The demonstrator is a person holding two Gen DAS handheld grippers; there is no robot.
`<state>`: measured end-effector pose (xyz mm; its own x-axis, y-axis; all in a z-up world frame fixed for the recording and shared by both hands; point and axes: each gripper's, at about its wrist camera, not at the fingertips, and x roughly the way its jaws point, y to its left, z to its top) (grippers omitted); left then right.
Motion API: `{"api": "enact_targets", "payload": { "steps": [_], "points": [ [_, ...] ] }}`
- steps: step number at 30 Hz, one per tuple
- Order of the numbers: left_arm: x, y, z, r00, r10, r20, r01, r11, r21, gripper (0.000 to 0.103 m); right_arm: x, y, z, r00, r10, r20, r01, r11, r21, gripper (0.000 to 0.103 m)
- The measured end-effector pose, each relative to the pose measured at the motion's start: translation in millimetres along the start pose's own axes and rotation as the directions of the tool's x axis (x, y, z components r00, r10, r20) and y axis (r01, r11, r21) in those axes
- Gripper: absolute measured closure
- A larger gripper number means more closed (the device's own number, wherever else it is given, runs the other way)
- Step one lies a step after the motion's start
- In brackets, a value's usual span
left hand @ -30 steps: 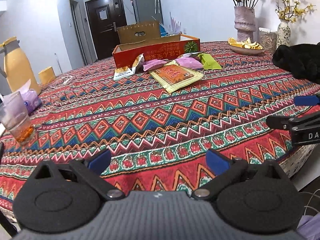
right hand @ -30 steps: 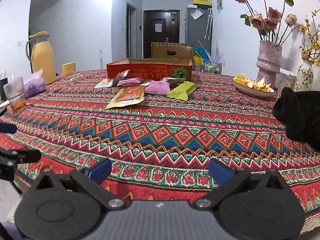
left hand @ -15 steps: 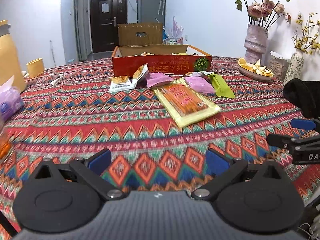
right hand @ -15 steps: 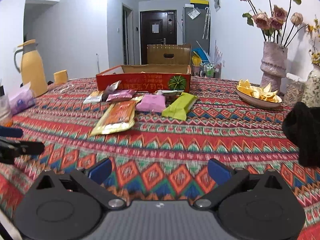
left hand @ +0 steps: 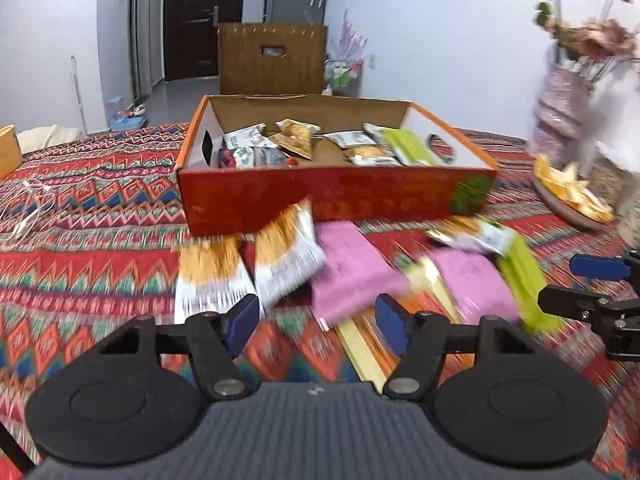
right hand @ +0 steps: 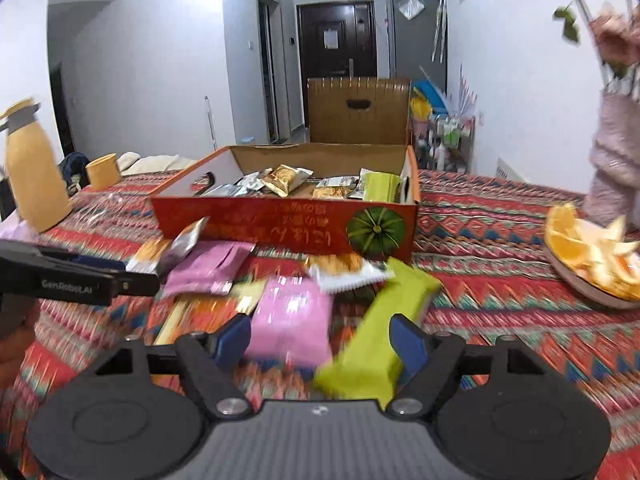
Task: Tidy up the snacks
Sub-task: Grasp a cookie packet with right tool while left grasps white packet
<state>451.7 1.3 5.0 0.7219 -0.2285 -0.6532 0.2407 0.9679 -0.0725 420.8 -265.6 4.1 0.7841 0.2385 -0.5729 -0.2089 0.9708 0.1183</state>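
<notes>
Both grippers are positioned low over the loose snacks, each with its blue-padded fingers spread apart and nothing held between them. Left gripper (left hand: 317, 319) faces a pink packet (left hand: 352, 270) and two orange-and-white packets (left hand: 244, 268) lying on the patterned tablecloth (left hand: 88, 216). Right gripper (right hand: 320, 340) faces a second pink packet (right hand: 290, 322) and a green packet (right hand: 380, 332); the green packet's near end lies just beside the right-hand finger. A long yellow packet (left hand: 360, 344) lies partly under the pink ones.

The red cardboard box (right hand: 288, 230) stands directly behind the pile, open at the top and already holding several snacks; one orange-and-white packet leans against its front wall. Motion blur softens the near packets, so exact edges cannot be read.

Recommended procedure for the pick, as a judgement:
- Select one packet per gripper; the top packets of the overlapping pile come first.
- Approach a flat packet at a raised edge or crimped seam, since thin film gives the pads little to bite on.
- Close only when the packet sits between both pads, clear of the cloth, to avoid pinching fabric.
- Keep the two grippers apart; they work close together here.
- Lift clear of the box wall before release.
</notes>
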Motion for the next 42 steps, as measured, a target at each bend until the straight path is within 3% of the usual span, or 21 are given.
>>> {"api": "enact_targets", "payload": {
  "steps": [5, 7, 10, 12, 14, 16, 21, 27, 34, 42],
  "points": [
    [46.3, 11.5, 20.7, 1.000, -0.015, -0.022, 0.015, 1.000, -0.009, 0.037, 67.7, -3.9, 22.9, 0.998, -0.053, -0.024, 0.052, 0.997, -0.050, 0.029],
    [58.8, 14.5, 24.7, 0.999, -0.029, -0.020, 0.029, 0.999, -0.014, 0.042, 89.9, -5.0, 28.4, 0.998, -0.058, -0.037, 0.055, 0.996, -0.074, 0.029],
    [63.7, 18.8, 30.1, 0.998, -0.059, -0.021, 0.059, 0.998, -0.026, 0.061, 115.0, -10.2, 35.1, 0.996, -0.048, -0.077, 0.042, 0.996, -0.076, 0.032],
    [63.0, 23.4, 32.0, 0.997, -0.072, -0.029, 0.071, 0.997, -0.041, 0.077, 126.5, -13.3, 37.2, 0.994, -0.023, -0.110, 0.016, 0.998, -0.060, 0.045],
    [60.2, 27.1, 30.6, 0.996, -0.081, -0.034, 0.079, 0.996, -0.046, 0.087, 126.7, -13.0, 36.4, 0.994, -0.024, -0.107, 0.017, 0.998, -0.058, 0.052],
    [54.4, 29.0, 29.0, 0.996, -0.081, -0.044, 0.079, 0.995, -0.053, 0.089, 123.4, -12.8, 36.8, 0.994, -0.022, -0.109, 0.017, 0.999, -0.044, 0.054],
    [21.1, 26.2, 20.6, 0.996, -0.079, -0.051, 0.076, 0.996, -0.054, 0.090, 83.9, -7.0, 36.8, 0.998, -0.047, -0.051, 0.044, 0.998, -0.054, 0.056],
    [-64.9, 17.1, -11.4, 0.987, -0.161, 0.018, 0.162, 0.984, -0.069, 0.090, -1.7, 17.6, 14.5, 0.999, -0.034, 0.028, 0.036, 0.994, -0.102, 0.056],
    [-154.0, -4.6, -89.1, 0.987, -0.159, 0.038, 0.161, 0.986, -0.039, 0.090, -91.7, 55.6, -52.4, 0.999, 0.023, 0.025, -0.020, 0.992, -0.122, 0.056],
    [-213.7, -16.4, -176.3, 0.988, -0.152, 0.006, 0.151, 0.977, -0.151, 0.090, -155.1, 84.9, -128.2, 1.000, -0.003, -0.014, 0.002, 0.996, -0.092, 0.056]
  ]
}}
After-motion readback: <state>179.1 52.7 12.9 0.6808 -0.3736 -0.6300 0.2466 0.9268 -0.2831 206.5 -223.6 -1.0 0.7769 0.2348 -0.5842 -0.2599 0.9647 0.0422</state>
